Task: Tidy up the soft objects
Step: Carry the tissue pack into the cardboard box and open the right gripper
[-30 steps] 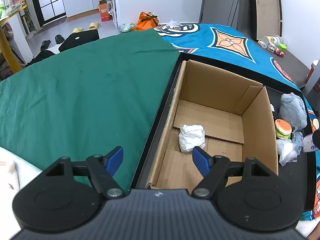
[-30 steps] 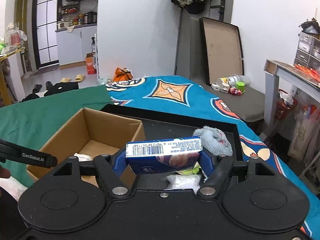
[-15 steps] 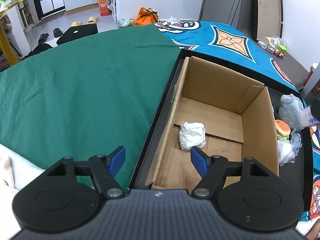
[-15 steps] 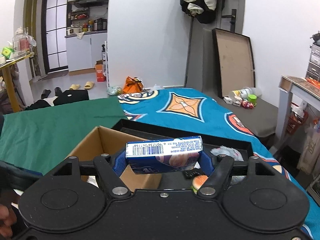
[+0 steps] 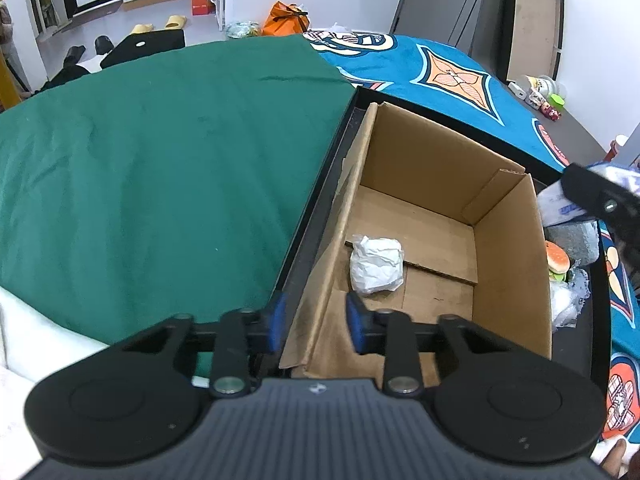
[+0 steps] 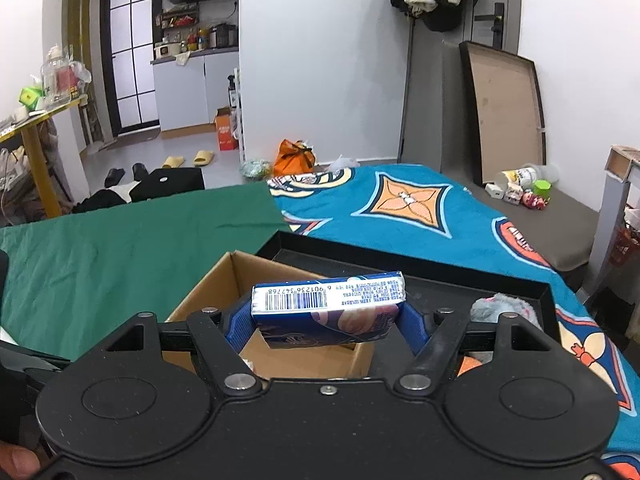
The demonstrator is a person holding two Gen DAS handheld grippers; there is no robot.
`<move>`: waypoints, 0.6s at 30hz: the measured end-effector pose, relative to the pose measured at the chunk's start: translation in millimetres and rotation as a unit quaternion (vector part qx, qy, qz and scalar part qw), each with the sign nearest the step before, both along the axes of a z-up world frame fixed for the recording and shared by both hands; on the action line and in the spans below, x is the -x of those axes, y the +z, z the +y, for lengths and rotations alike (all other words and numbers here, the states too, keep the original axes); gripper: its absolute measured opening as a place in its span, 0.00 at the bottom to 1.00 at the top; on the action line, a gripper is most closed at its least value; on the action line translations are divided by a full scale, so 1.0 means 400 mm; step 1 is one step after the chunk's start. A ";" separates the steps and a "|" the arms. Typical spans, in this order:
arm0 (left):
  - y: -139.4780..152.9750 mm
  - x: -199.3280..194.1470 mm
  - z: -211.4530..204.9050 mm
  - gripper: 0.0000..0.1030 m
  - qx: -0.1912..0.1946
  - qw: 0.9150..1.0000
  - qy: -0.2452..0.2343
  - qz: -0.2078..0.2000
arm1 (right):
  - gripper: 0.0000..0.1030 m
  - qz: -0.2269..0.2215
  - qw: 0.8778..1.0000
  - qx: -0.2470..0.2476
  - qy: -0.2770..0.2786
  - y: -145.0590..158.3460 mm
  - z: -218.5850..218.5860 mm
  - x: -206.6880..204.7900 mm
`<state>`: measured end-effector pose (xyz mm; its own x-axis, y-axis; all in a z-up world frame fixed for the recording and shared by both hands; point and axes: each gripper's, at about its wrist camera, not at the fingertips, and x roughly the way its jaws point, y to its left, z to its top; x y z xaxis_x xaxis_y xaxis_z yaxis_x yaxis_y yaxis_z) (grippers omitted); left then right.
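The left claw (image 5: 316, 322) points steeply down at the near left wall of the cardboard box (image 5: 508, 256). Its jaws are closing, with this wall between the blue pads; whether they already press it I cannot tell. The right claw (image 6: 326, 326) is tilted gently downward above the box and pinches a blue tissue pack (image 6: 328, 312) by its ends. Inside the box lies a crumpled white wad (image 5: 376, 264). Right of the box, in the black tray (image 5: 312, 216), are a grey plush toy (image 5: 574, 242) and a small burger toy (image 5: 557, 264). The tray rests on a bed with a green sheet (image 5: 160, 184) left of the box and a blue patterned cover (image 6: 400, 208) behind it.
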<state>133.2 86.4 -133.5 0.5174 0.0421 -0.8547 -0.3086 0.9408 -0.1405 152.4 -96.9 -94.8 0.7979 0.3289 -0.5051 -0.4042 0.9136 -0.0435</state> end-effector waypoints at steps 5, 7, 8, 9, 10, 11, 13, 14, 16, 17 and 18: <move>-0.001 -0.001 -0.001 0.20 0.002 1.000 -0.001 -0.002 | 0.77 0.016 1.000 0.009 0.016 -0.016 0.016 -0.010; -0.002 -0.002 0.001 0.19 0.003 1.000 0.001 -0.002 | 0.86 0.013 0.999 0.027 0.009 -0.018 0.021 -0.012; -0.002 -0.001 0.002 0.19 0.003 1.000 0.002 -0.002 | 0.87 0.010 1.000 0.028 0.007 -0.015 0.018 -0.011; -0.001 0.000 0.003 0.19 0.003 1.000 0.002 -0.003 | 0.88 0.007 1.000 0.024 0.005 -0.013 0.011 -0.009; 0.000 0.000 0.002 0.19 0.003 1.000 0.002 -0.004 | 0.88 0.007 1.000 0.019 0.003 -0.010 0.002 -0.009; 0.001 0.001 0.001 0.19 0.002 1.000 0.002 -0.005 | 0.88 0.010 1.000 0.013 -0.004 -0.009 -0.011 -0.011; 0.002 0.001 -0.002 0.19 0.000 1.000 0.002 -0.005 | 0.88 0.019 1.000 0.000 -0.016 -0.010 -0.035 -0.013; 0.002 0.001 -0.003 0.19 -0.002 1.000 0.002 -0.005 | 0.88 0.025 0.999 -0.008 -0.020 -0.012 -0.049 -0.013; 0.003 0.001 -0.007 0.19 -0.006 1.000 0.001 -0.005 | 0.88 0.034 0.999 -0.017 -0.029 -0.019 -0.073 -0.011; 0.004 0.001 -0.009 0.19 -0.009 1.000 0.002 -0.004 | 0.88 0.038 0.998 -0.018 -0.035 -0.024 -0.085 -0.007; 0.005 0.001 -0.008 0.19 -0.009 1.000 0.002 -0.004 | 0.88 0.042 0.998 -0.019 -0.039 -0.029 -0.095 -0.005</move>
